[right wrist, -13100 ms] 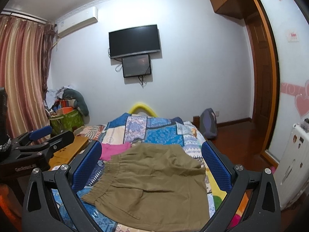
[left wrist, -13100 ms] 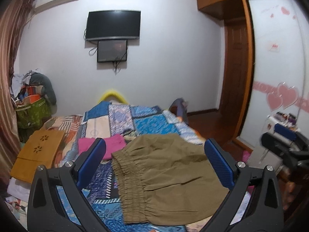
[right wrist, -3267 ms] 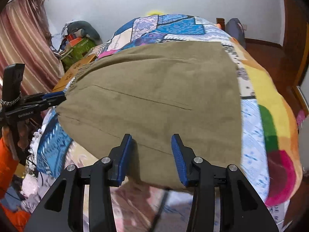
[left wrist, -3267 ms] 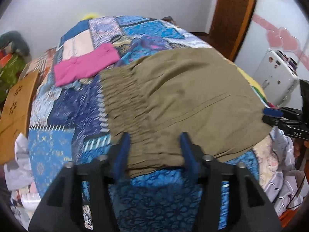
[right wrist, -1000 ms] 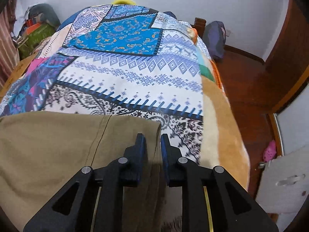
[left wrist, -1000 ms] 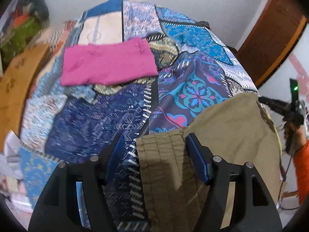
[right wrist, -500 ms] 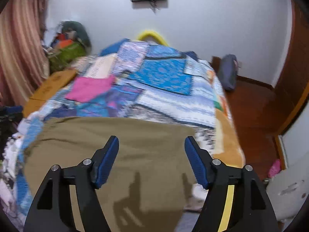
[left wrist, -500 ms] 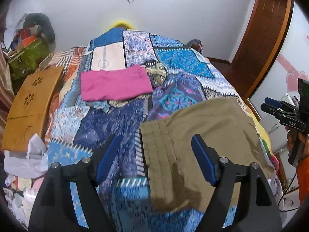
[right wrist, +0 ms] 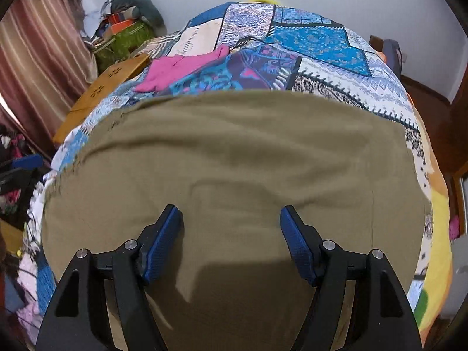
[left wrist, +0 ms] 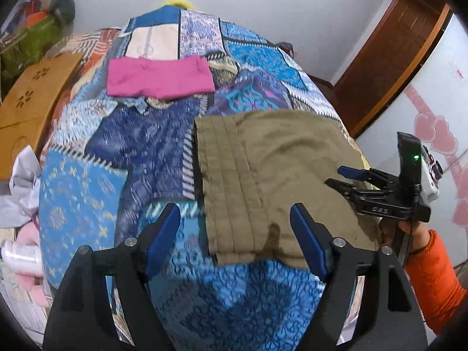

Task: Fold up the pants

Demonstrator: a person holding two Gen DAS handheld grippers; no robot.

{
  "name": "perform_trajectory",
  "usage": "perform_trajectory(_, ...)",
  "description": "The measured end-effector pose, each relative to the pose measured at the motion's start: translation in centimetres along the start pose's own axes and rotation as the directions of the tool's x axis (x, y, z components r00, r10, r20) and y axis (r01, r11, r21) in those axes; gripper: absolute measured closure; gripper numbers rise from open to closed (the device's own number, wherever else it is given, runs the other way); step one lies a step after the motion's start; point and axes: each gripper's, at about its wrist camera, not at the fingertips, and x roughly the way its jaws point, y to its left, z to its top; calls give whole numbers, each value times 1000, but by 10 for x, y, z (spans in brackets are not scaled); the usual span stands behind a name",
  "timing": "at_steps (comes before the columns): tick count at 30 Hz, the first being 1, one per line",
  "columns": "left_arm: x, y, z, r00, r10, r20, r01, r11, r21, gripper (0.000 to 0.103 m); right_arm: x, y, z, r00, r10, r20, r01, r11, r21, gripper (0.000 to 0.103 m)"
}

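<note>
The olive-brown pants (left wrist: pixel 272 175) lie folded flat on the patchwork bedspread (left wrist: pixel 87 193), with the ribbed waistband on their left side. My left gripper (left wrist: pixel 235 228) is open and empty, hovering above the near waistband corner. My right gripper (right wrist: pixel 231 228) is open and empty just above the pants (right wrist: pixel 234 161), which fill most of the right wrist view. The right gripper also shows in the left wrist view (left wrist: pixel 348 178) over the pants' right edge, held by a hand in an orange sleeve.
A folded pink garment (left wrist: pixel 159 77) lies farther up the bed, also in the right wrist view (right wrist: pixel 178 68). A wooden board (left wrist: pixel 32 102) sits at the bed's left side. A white appliance (left wrist: pixel 430 172) and a wooden door (left wrist: pixel 389 55) stand to the right.
Both grippers let go of the pants after carrying one half over the other, and stand open. Both have dropped closer to the cloth in the last half second.
</note>
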Motion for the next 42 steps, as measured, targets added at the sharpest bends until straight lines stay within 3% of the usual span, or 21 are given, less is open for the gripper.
perform_trajectory(7, 7, -8, -31, 996, -47, -70, 45, 998, -33, 25, -26, -13, -44, 1000, 13, 19, -14, 999, 47, 35)
perform_trajectory(13, 12, -19, -50, 977, -175, -119, 163, 981, -106, 25, -38, -13, -64, 998, -6, 60, 1, 996, 85, 35)
perform_trajectory(16, 15, -27, -51, 976, -183, -116, 169, 978, -118, 24, -41, -14, -70, 997, -8, 72, 1, 994, 106, 35)
perform_trajectory(21, 29, -22, -42, 936, -341, -90, 310, 918, -248, 20, -46, -21, -77, 996, 14, 88, -25, 992, 127, 35)
perform_trajectory(24, 39, -18, -34, 933, -353, -75, 318, 901, -295, 20, -46, -20, -79, 996, 14, 93, -25, 992, 126, 35)
perform_trajectory(27, 48, -17, -25, 940, -336, -59, 302, 900, -313, 21, -45, -21, -81, 995, 13, 95, -25, 991, 130, 35)
perform_trajectory(31, 55, -12, -13, 963, -269, -22, 245, 905, -349, 27, -46, -23, -83, 995, 29, 98, -41, 991, 124, 35)
perform_trajectory(34, 61, -13, -4, 978, -209, -10, 193, 919, -343, 40, -47, -23, -84, 995, 32, 100, -44, 991, 123, 35)
perform_trajectory(35, 61, -14, -1, 985, -172, -12, 159, 932, -325, 52, -47, -24, -85, 994, 33, 100, -45, 991, 124, 35)
perform_trajectory(37, 64, -20, 5, 995, -96, -14, 88, 959, -270, 61, -48, -25, -85, 994, 31, 101, -44, 990, 131, 35)
perform_trajectory(42, 52, -45, 10, 997, 58, 57, -53, 995, -90, 69, -51, -26, -80, 998, 31, 63, -39, 989, 140, 35)
